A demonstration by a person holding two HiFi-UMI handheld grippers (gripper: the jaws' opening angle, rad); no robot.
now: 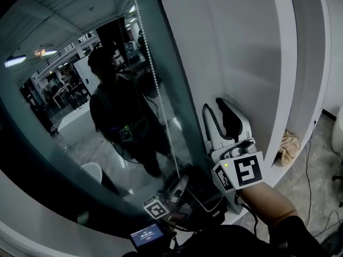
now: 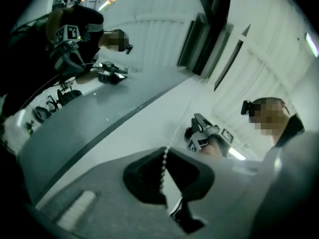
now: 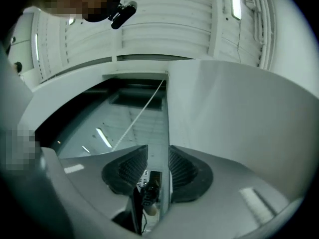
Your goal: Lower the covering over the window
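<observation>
**Now: left gripper [image 2: 165, 156] pinches the bead chain [image 2: 162, 176], right gripper [image 3: 158, 156] spread**

Head view: the window [image 1: 53, 116] fills the left, its glass mirroring the person. The bead chain hangs down the glass from the top edge to the left gripper, which sits low and near. The right gripper rises at the right beside the white frame [image 1: 241, 63], pointing up, apart from the chain.

Left gripper view: the jaws are pressed together with the chain caught between the pads.

Right gripper view: the jaws stand apart, with only glass and frame edge in the gap. The chain runs off left toward the window's top.
</observation>
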